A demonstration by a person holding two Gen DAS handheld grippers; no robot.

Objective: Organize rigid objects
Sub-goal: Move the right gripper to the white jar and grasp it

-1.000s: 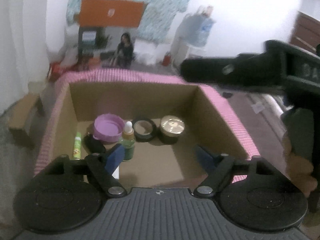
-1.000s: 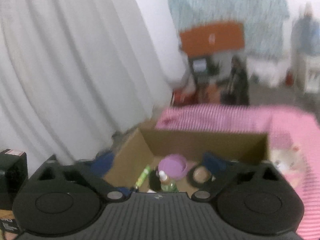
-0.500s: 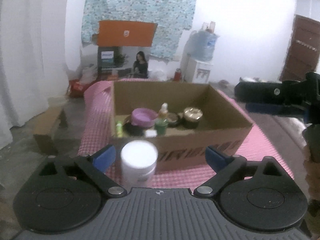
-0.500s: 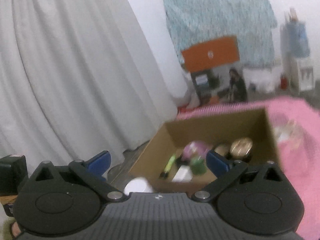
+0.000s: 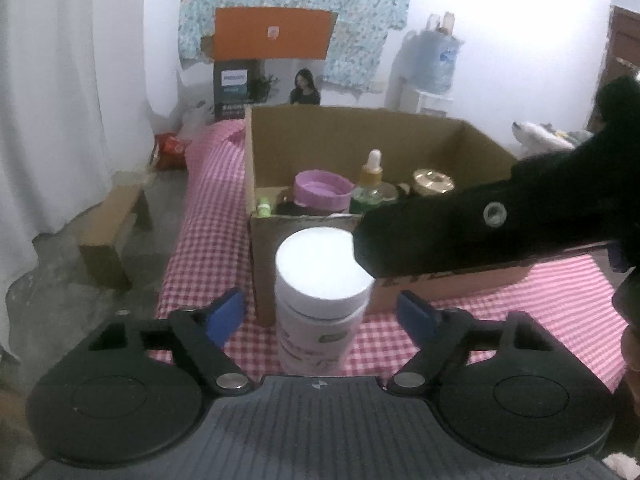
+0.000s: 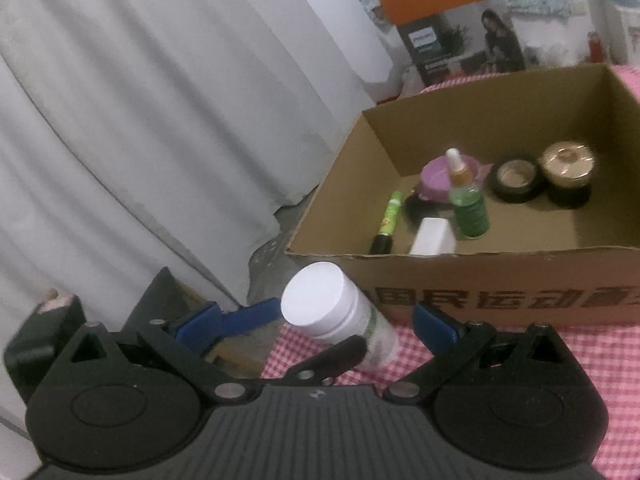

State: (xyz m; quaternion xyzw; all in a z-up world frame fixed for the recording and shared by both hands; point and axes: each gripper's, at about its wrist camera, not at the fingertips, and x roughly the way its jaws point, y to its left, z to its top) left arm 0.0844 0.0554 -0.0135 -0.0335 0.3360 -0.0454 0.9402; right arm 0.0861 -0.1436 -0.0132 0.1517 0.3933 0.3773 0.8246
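A white jar with a white lid (image 5: 322, 292) stands on the pink checked cloth in front of the cardboard box (image 5: 360, 114). My left gripper (image 5: 320, 316) straddles it; its jaws are closing, and a gap still shows between each blue pad and the jar. The right gripper's black finger (image 5: 460, 236) reaches in from the right, over the lid's far edge. In the right wrist view the jar (image 6: 340, 320) leans between the wide fingers of my open right gripper (image 6: 316, 326), untouched. The box (image 6: 480, 80) holds a purple-lidded jar (image 6: 444, 178), a green dropper bottle (image 6: 466, 204) and a gold-lidded jar (image 6: 568, 164).
Also in the box are a green tube (image 6: 390, 216), a white block (image 6: 434, 238) and a black ring-shaped jar (image 6: 516, 178). A low cardboard box (image 5: 112, 236) sits on the floor to the left, by white curtains (image 6: 160, 120). A water dispenser (image 5: 434, 64) stands behind.
Both grippers have drawn back from the box and sunk toward the white jar. It now sits large between the left fingers, which have narrowed. The right gripper has swung in over the lid.
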